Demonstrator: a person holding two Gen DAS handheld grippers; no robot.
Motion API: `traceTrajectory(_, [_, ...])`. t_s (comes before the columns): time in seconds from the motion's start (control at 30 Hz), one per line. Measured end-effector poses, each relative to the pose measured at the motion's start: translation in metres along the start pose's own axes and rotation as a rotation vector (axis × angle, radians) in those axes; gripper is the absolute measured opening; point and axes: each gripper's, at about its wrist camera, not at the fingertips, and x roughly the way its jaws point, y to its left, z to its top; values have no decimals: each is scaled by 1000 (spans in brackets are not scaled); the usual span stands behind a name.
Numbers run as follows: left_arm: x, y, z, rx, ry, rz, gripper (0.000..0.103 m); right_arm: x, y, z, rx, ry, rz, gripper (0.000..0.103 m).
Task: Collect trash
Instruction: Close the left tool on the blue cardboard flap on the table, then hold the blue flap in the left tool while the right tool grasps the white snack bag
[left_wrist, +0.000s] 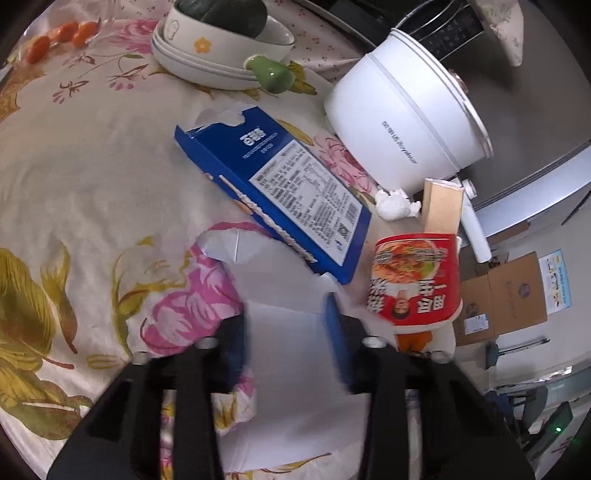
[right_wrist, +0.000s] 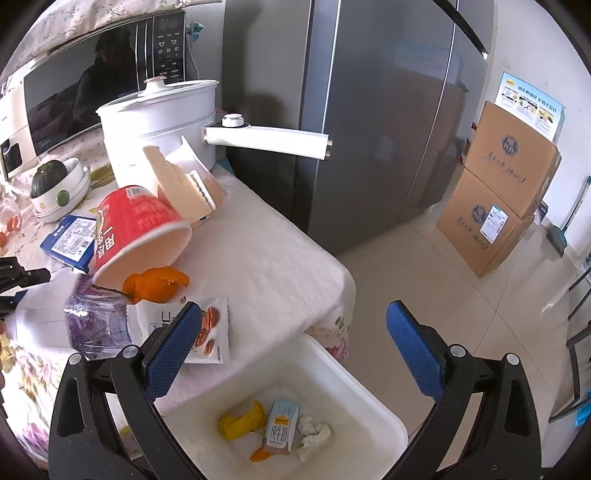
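Note:
My left gripper (left_wrist: 286, 314) points down at the flowered tablecloth and is shut on a white piece of paper (left_wrist: 288, 369) that fills the gap between its pads. Just beyond lie a torn blue box (left_wrist: 280, 188), a tipped red noodle cup (left_wrist: 417, 277) and a crumpled tissue (left_wrist: 395, 203). My right gripper (right_wrist: 295, 310) hangs open and empty over a white bin (right_wrist: 354, 380) below the table edge. In the bin are a milk carton (right_wrist: 282, 424), a yellow scrap and tissue. Orange peel (right_wrist: 155, 284), a snack wrapper (right_wrist: 207, 332) and a clear plastic cup (right_wrist: 96, 321) sit near that edge.
A white electric pot (left_wrist: 406, 122) with a long handle stands at the table's back corner, a cardboard piece (left_wrist: 443, 206) leaning by it. Stacked bowls holding a squash (left_wrist: 221, 44) and small oranges (left_wrist: 62, 33) are farther back. A grey fridge (right_wrist: 369, 110) and cardboard boxes (right_wrist: 498, 184) stand beside the table.

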Motion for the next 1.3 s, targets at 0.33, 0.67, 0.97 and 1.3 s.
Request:
traceTrajectory(0.33, [-29,-19,-5,28,-47,-101,13,2,4,-1,-11,8,9,96])
traceTrajectory(0.67, [-83,-52,-13,147,-159,-159,3,6,3,4,17,21,41,96])
traceTrajectory(0.97, [-127,-50,-12,171,-316,-102,3,22,10,4,67,119,231,96])
traceTrajectory(1.3, [-142,-34,-9,145,-337,-110,3,28,40,-3,2,165,315,96])
